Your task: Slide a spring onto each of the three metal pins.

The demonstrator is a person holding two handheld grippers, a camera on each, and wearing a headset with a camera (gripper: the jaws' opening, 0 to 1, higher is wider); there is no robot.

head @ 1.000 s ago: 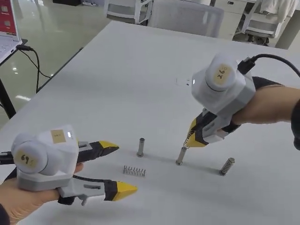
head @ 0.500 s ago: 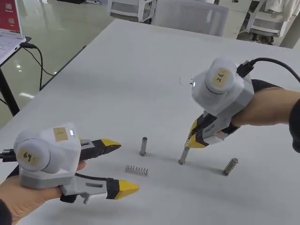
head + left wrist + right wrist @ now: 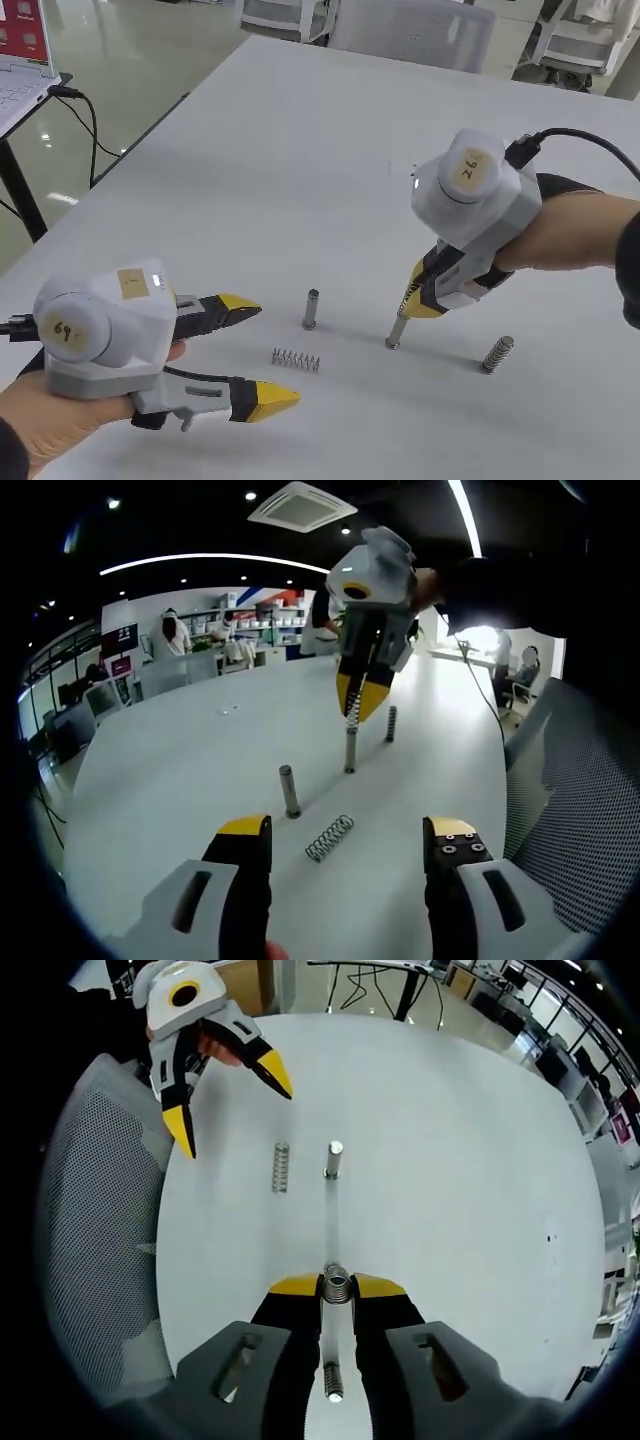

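Right gripper (image 3: pixel 415 300) labelled 26, jaws pinched on a spring (image 3: pixel 338 1285) at the top of the middle pin (image 3: pixel 396 333), left gripper (image 3: pixel 275 355) labelled 69, jaws wide and empty, loose spring (image 3: pixel 296 360) lying flat on the white table (image 3: pixel 300 150) near the bare pin (image 3: pixel 311 308), 3rd pin (image 3: pixel 496 354) already wearing a spring.

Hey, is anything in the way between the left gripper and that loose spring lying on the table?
Nothing visible. The left gripper is open, with the loose spring lying just ahead of its jaws on the table. The bare pin stands beyond the spring, not between.
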